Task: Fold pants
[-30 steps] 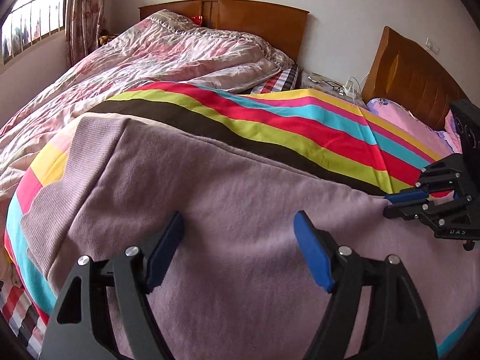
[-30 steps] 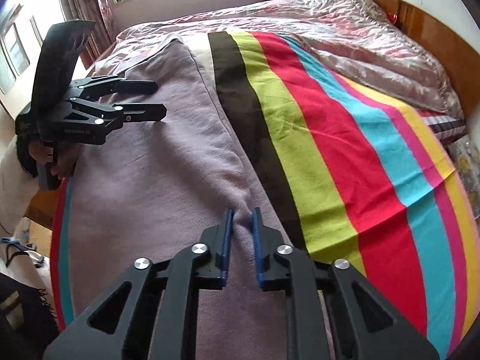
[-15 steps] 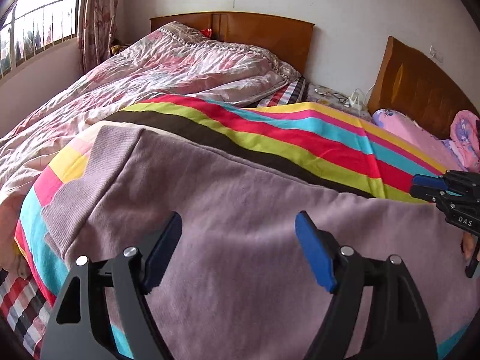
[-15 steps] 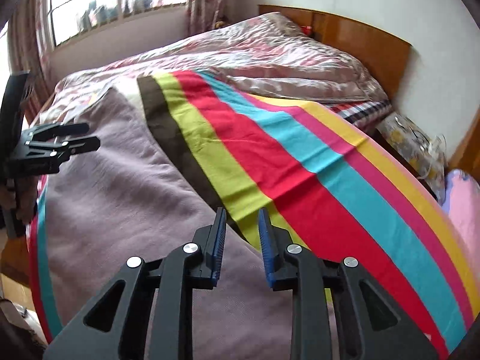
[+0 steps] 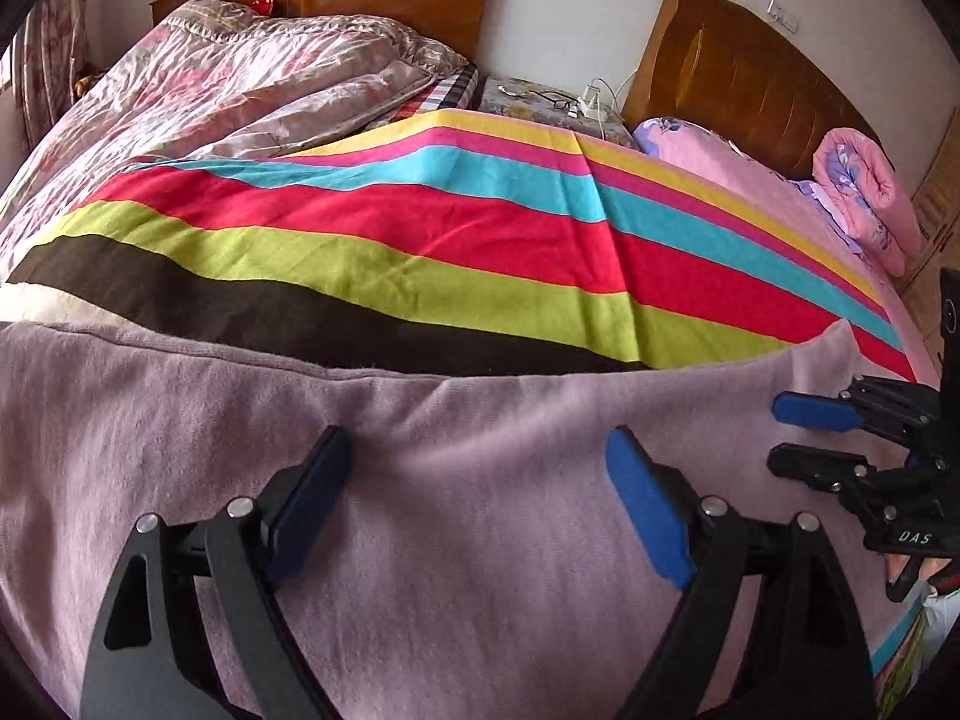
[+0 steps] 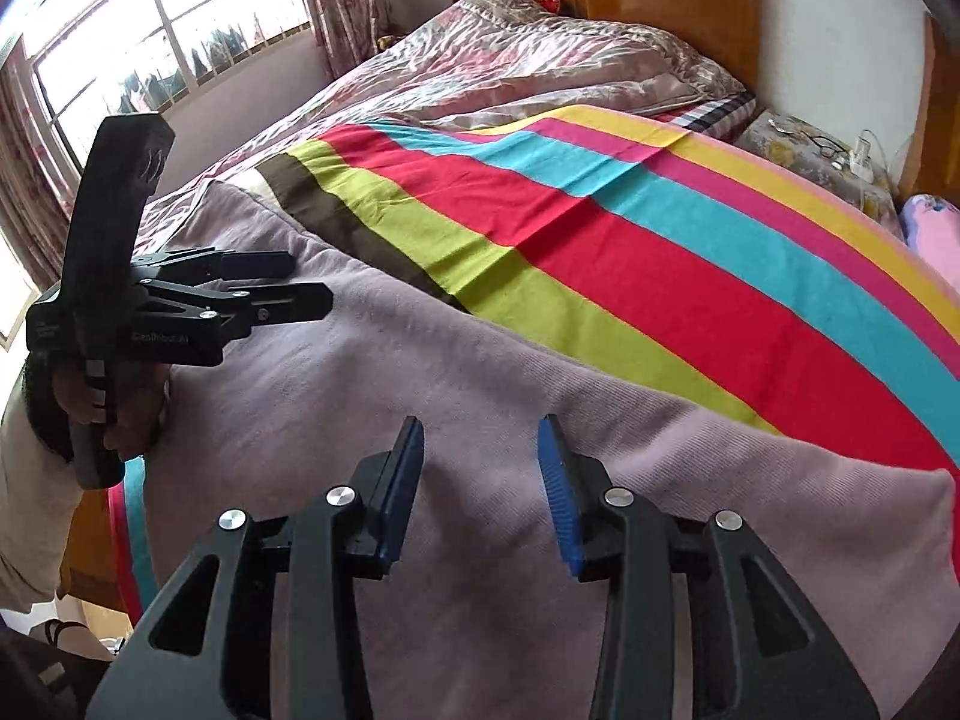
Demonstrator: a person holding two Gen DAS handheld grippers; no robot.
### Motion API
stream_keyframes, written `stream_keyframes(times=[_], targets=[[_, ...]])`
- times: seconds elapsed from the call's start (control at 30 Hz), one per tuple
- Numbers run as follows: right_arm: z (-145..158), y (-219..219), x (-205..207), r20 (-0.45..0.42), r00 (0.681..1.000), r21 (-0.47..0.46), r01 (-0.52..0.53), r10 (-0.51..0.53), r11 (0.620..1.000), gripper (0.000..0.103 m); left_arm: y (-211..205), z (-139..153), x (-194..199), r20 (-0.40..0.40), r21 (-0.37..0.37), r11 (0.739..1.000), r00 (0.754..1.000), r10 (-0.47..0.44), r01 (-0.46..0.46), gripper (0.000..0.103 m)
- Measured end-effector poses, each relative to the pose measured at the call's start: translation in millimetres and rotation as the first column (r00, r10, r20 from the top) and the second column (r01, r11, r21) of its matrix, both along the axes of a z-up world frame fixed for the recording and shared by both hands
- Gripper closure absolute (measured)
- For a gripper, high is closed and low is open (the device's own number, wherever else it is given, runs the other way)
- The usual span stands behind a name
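The mauve pants [image 5: 456, 480] lie flat along the near edge of a striped sheet on the bed, and show in the right wrist view [image 6: 480, 360] too. My left gripper [image 5: 477, 468] is open and empty just above the pants' middle. My right gripper [image 6: 480, 450] is open and empty above the pants near their right end. Each gripper shows in the other's view: the right one at the far right [image 5: 780, 432], the left one at the left [image 6: 306, 285], both hovering over the pants.
The striped sheet [image 5: 468, 240] covers the bed beyond the pants. A crumpled floral quilt [image 5: 210, 78] lies at the back left. A nightstand with cables [image 5: 558, 102] and a second bed with pink bedding [image 5: 750, 180] are to the right. A window [image 6: 150, 30] is on the left.
My right gripper has opened from nearly shut and let go of the pants fabric. Both grippers have shifted to the right along the pants. The left gripper stays open.
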State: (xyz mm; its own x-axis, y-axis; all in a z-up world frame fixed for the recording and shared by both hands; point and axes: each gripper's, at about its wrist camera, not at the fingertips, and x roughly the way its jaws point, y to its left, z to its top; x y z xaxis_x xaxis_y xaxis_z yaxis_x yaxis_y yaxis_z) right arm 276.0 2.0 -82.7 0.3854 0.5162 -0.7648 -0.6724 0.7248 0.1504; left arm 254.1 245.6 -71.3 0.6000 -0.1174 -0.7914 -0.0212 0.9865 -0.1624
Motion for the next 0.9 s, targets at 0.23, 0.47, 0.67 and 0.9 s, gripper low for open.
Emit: stream_keyframes(times=[0.23, 0.47, 0.67, 0.9], targets=[[-2.1, -76.0, 42.0, 0.034, 0.958, -0.036, 0.284, -0.283, 0.958, 0.029, 4.2, -4.0, 1.5, 0.019, 0.02, 0.999, 0.999, 0.046, -0.046, 0.01], [27.5, -119.2, 44.0, 0.019, 0.925, 0.126, 0.375, -0.38, 0.918, 0.03, 2.5, -6.9, 3.2, 0.025, 0.034, 0.997, 0.998, 0.062, -0.063, 0.008], [25.3, -67.1, -59.6, 0.04, 0.994, 0.02, 0.101, -0.101, 0.995, 0.019, -3.6, -9.3, 6.4, 0.015, 0.077, 0.995, 0.998, 0.056, -0.057, 0.005], [-18.7, -62.9, -141.3, 0.054, 0.998, -0.17, -0.004, 0.013, 0.985, 0.016, 6.2, -4.9, -0.5, 0.041, 0.006, 0.999, 0.999, 0.034, -0.034, 0.004]])
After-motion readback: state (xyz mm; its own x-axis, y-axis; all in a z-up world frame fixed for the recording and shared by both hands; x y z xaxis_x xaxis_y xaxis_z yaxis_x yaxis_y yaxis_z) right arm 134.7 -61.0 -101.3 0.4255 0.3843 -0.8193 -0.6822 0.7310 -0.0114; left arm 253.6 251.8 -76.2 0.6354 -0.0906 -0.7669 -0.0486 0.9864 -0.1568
